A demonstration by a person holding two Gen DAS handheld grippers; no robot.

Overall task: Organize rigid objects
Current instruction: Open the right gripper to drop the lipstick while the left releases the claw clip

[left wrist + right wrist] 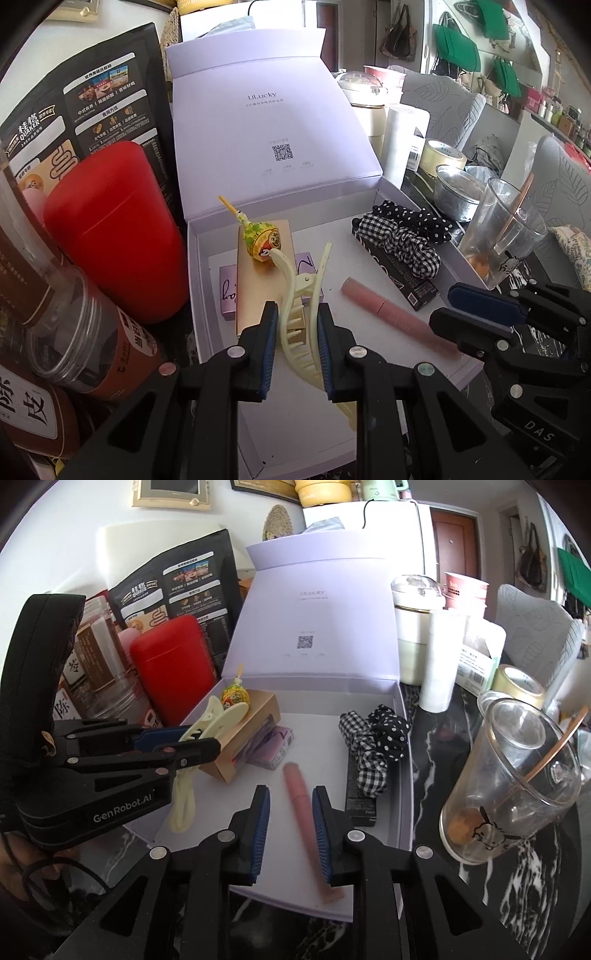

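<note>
**A:** How do the jaws stand?

**B:** The left gripper (296, 345) is clenched on the cream hair claw (301, 295), holding it over the near-left part of the lilac box (436, 266). The claw's tip meets the lollipop (263, 242) on the gold case (258, 280). The right gripper (290, 834) is slack; the pink tube (306, 823) lies between its pads, untouched, on the box floor by the near edge.

**A:** So how to set the claw down well?

**B:** I'd lower it onto bare floor between case and tube, keeping clear of the lollipop, then release. The scrunchies (373, 746) along the right wall leave room.
</note>
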